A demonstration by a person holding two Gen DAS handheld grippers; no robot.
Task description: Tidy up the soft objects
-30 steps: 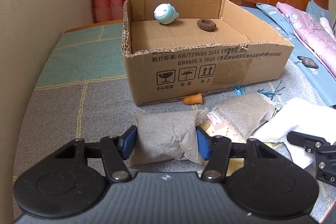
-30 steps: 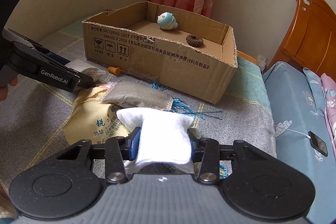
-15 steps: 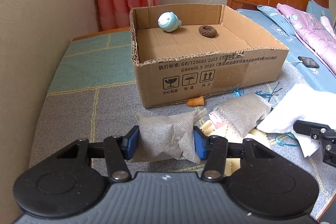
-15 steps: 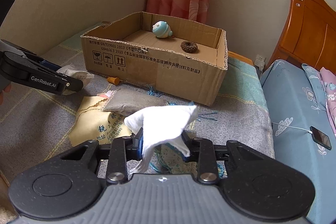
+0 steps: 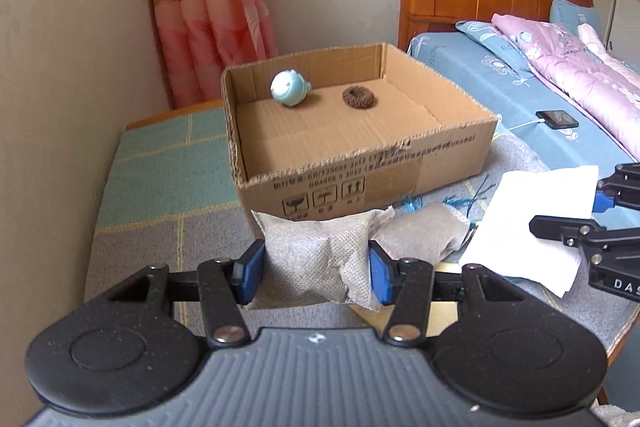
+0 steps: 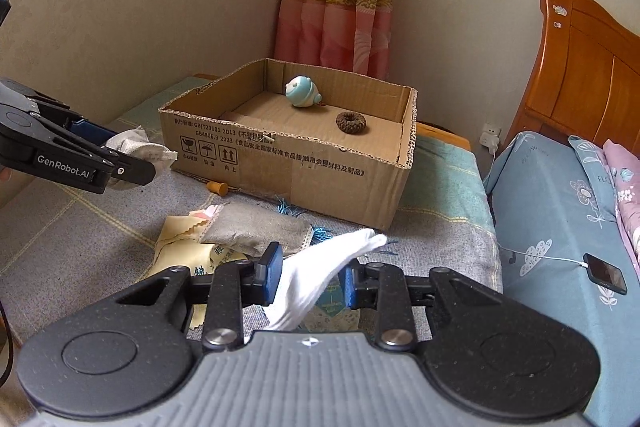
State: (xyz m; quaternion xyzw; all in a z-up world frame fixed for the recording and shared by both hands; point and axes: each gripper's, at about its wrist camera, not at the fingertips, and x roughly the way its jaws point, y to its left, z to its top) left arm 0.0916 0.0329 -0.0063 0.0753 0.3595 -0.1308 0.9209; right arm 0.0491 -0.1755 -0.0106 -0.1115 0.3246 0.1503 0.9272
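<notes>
Left wrist view: the left gripper (image 5: pixel 316 273) is clamping a grey pouch (image 5: pixel 316 259) just near of the cardboard box (image 5: pixel 360 163). Its long axis is running left to right across the pads. Its loose right flap is risking a snag on the box rim.

Right wrist view: the right gripper (image 6: pixel 308 281) is pinching a white cloth (image 6: pixel 320 277), its tip pointing far-right toward the box; the thin bunched fold is at risk of slipping free.

Grey pouch (image 5: pixel 316 259) & white cloth (image 6: pixel 320 275) lifted, box (image 5: pixel 400 167) behind.
</notes>
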